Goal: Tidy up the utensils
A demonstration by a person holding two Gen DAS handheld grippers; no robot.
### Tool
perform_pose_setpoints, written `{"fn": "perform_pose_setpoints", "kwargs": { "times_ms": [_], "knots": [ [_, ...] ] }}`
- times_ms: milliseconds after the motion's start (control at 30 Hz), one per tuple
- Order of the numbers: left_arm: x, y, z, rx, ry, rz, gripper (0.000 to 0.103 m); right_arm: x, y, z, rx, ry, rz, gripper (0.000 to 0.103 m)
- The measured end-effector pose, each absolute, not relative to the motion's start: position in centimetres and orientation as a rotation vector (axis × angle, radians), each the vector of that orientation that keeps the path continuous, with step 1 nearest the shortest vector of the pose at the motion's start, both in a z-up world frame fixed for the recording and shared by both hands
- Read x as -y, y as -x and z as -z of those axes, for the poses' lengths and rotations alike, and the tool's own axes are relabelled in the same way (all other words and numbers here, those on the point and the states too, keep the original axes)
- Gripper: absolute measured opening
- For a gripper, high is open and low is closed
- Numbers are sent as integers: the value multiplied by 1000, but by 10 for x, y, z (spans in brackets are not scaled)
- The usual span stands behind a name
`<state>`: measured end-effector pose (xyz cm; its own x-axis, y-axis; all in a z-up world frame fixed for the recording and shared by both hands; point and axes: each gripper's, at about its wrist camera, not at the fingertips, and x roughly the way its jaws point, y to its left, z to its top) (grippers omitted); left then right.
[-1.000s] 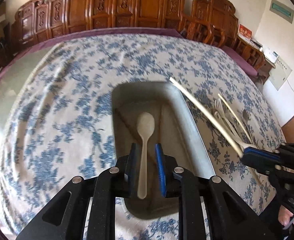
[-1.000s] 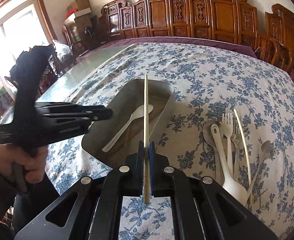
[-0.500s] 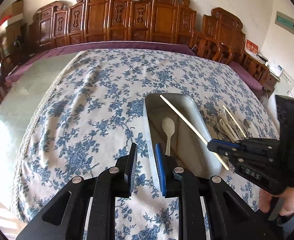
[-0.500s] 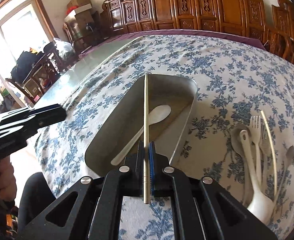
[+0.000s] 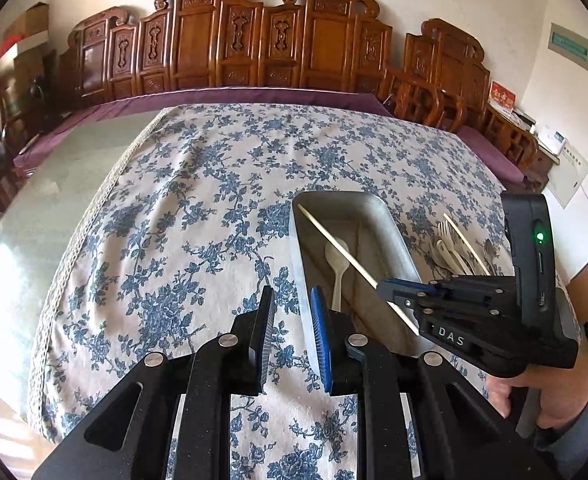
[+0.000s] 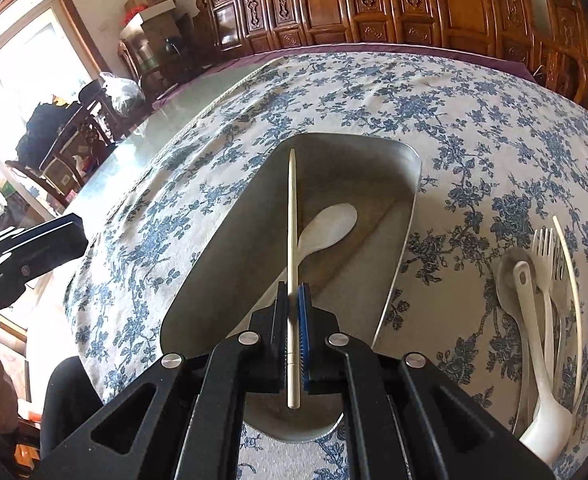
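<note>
A grey metal tray [image 6: 408, 208] lies on the flowered tablecloth, with a white spoon [image 6: 326, 226] inside it; both also show in the left wrist view, the tray [image 5: 394, 226] and the spoon [image 5: 337, 260]. My right gripper [image 6: 292, 292] is shut on a pale chopstick [image 6: 292, 216] and holds it over the tray, pointing along its length. In the left wrist view the right gripper [image 5: 390, 290] holds the chopstick [image 5: 334, 238] slanted above the spoon. My left gripper [image 5: 291, 312] is open and empty, just left of the tray's near corner.
A pile of loose utensils lies right of the tray: white spoons [image 6: 534, 328], forks [image 6: 550, 256], a second chopstick [image 6: 572, 280] and metal spoons. Carved wooden chairs [image 5: 253, 52] line the table's far side. Bare glass tabletop [image 5: 53, 184] lies left of the cloth.
My left gripper has pulled back and to the left, away from the spoon in the tray. My right gripper has carried the chopstick over the tray and lower toward it.
</note>
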<state>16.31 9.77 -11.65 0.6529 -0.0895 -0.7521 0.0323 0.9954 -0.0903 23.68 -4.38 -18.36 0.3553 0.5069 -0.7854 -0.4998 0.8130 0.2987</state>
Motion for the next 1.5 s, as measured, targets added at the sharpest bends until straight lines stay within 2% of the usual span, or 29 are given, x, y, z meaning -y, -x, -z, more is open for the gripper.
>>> {"fn": "perform_pose_setpoints", "kwargs": {
  "times_ms": [367, 867, 1133, 1267, 1467, 1500],
  "knots": [
    [-92, -159, 116, -859, 65, 75, 17, 57, -225, 167, -947, -2, -675, 7],
    [-53, -162, 118, -851, 42, 144, 18, 164, -193, 134, -827, 12, -531, 7],
    [-25, -169, 129, -869, 18, 185, 18, 209, -186, 146, -834, 56, -440, 9],
    [-10, -170, 134, -878, 7, 210, 18, 227, -185, 163, -861, 62, -396, 25],
    [15, -169, 141, -893, -20, 248, 18, 232, -187, 192, -924, 53, -374, 27],
    [17, -169, 142, -895, -22, 251, 18, 231, -188, 195, -929, 54, -375, 31]
  ]
}}
